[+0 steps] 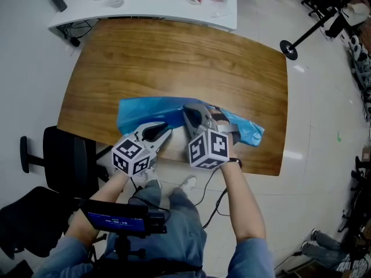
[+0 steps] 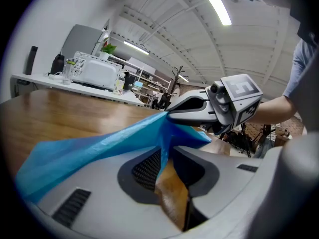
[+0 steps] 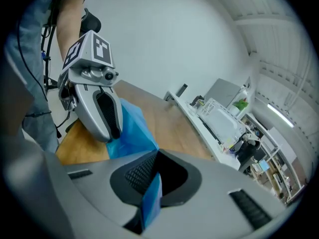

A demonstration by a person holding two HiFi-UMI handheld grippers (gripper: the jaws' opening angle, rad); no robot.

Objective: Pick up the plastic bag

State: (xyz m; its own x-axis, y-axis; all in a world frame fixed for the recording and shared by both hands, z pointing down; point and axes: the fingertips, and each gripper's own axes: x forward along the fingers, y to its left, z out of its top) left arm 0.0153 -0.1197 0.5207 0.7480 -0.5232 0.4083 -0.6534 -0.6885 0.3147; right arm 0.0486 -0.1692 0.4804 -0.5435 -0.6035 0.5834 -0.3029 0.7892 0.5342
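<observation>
– Starting with the biggest thing, what was there?

– Pale floor point(image 1: 324, 114), and on it a wooden bench point(image 1: 174, 57). A white desk point(image 1: 174, 7) stood along the bench's far edge, and a black chair point(image 1: 66, 158) stood at its near left corner.

– And the bag?

– The bag point(image 1: 145, 112) was thin blue plastic. It lay crumpled across the near half of the bench, and its right end reached toward the near right corner.

– Did anything have hold of it?

– Both tools did. They were side by side at the bag's near edge, held by a person at the near side of the bench. The left tool point(image 2: 163, 156) was pressed together on a pleat of the blue film, which ran up out of its jaws. A sliver of wood showed through the gap lower down.

– The right one?

– The right tool point(image 3: 152, 185) was closed tight too, with a narrow strip of the same film pinched between its pads.

– How did the two sit to each other?

– They were near each other, with their tips converging on one bunch of plastic. In the left gripper view the film stretched from its own jaws to the right tool's tip. I could not tell whether the bag had left the wood.

– Anything smaller?

– A white appliance point(image 2: 94, 73) sat on the desk.
</observation>
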